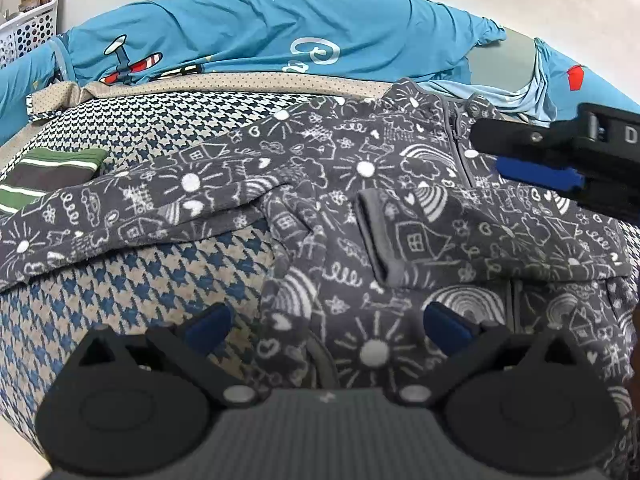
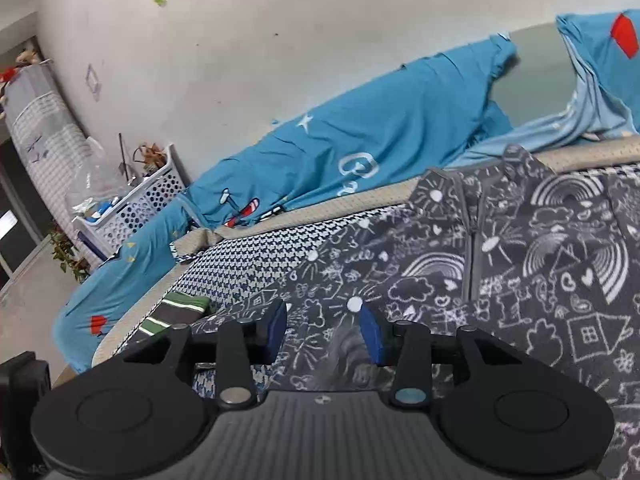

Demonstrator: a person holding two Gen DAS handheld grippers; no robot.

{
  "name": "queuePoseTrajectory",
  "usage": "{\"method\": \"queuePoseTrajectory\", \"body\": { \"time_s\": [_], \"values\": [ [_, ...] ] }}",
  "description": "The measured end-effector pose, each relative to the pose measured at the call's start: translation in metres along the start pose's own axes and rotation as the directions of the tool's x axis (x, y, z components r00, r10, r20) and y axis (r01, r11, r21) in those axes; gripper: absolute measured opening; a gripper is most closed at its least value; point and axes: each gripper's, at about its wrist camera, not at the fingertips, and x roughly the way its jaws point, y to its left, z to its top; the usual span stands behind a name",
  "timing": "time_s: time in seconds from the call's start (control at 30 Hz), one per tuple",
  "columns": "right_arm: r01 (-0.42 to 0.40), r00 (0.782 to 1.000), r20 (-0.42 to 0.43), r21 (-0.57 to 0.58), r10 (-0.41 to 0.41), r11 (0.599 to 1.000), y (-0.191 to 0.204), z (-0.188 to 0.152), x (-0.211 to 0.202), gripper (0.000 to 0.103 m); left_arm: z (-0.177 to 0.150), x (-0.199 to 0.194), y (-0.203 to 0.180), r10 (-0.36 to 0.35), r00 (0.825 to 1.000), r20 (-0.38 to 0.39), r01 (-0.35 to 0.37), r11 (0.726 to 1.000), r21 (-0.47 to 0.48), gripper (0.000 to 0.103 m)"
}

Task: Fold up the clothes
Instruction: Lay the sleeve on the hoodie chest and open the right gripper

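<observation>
Item: grey doodle-print garment [image 1: 360, 200], zip-front, w/ white suns, rainbows, houses. Lay spread on bed [image 1: 160, 128] w/ houndstooth cover, collar toward far edge near blue bedding [image 1: 280, 32]. One sleeve [image 1: 480, 236] was folded across chest, cuff [image 1: 378, 236] showing; other sleeve [image 1: 100, 216] stretched out flat toward green striped cloth [image 1: 48, 176].

Handling (est.): soft, light knit; limp, will sag and crease; not slippery, not fragile. Best hold: pinch at outstretched sleeve end or at hem corner, thin single layer.

Left gripper [image 1: 328, 320]: jaws wide apart, nothing held, hovering over lower body of garment.

Right gripper [image 2: 324, 332]: jaws part open, nothing pinched betw. pads; fabric lay under and beyond them.

Misc.: white perforated basket [image 2: 132, 208] by wall.
</observation>
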Motion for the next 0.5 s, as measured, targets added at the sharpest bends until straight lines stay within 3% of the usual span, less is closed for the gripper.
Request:
{"method": "queuePoseTrajectory", "body": {
  "time_s": [0.5],
  "values": [
    [0.176, 0.984, 0.024, -0.029, -0.175, 0.984, -0.007, -0.011, -0.032, 0.046, -0.002, 0.000, -0.006, 0.005, 1.000, 0.004, -0.005, 1.000, 0.026, 0.103]
  ]
}}
